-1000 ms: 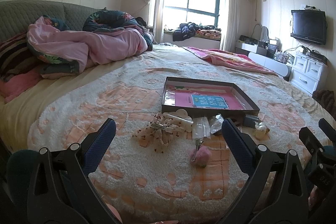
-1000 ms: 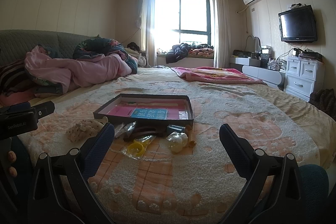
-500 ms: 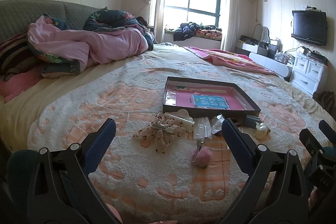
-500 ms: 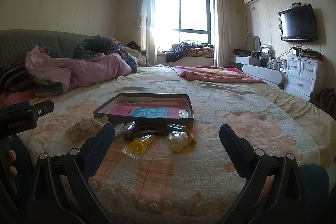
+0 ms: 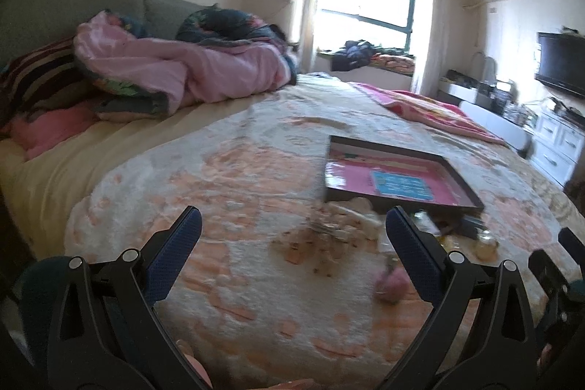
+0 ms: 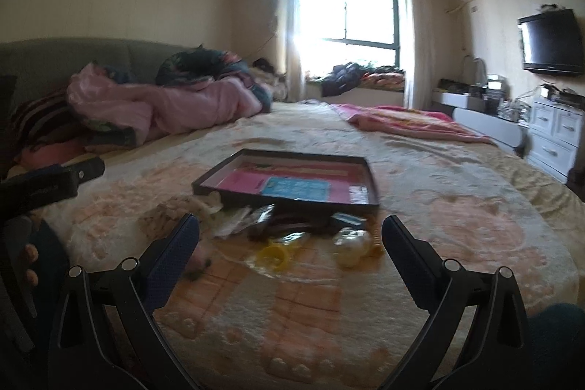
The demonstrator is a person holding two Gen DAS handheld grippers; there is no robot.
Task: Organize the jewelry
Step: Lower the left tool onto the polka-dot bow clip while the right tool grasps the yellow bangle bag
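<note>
Jewelry pieces [image 6: 292,236], seemingly bagged trinkets though blur hides detail, lie heaped on the bed blanket [image 6: 457,214] just before the black tray [image 6: 360,203], nothing sorted yet, with left gripper [image 5: 292,236] and right gripper [image 6: 290,240] spread wide, empty.

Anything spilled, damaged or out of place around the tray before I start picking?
Nothing looks spilled or damaged. The tray sits flat on the bedspread, holding only its pink card liner. The jewelry packets, yellow ring and pink pom-pom lie in a loose pile just outside its near edge, unsorted. Both views are motion-blurred.
</note>
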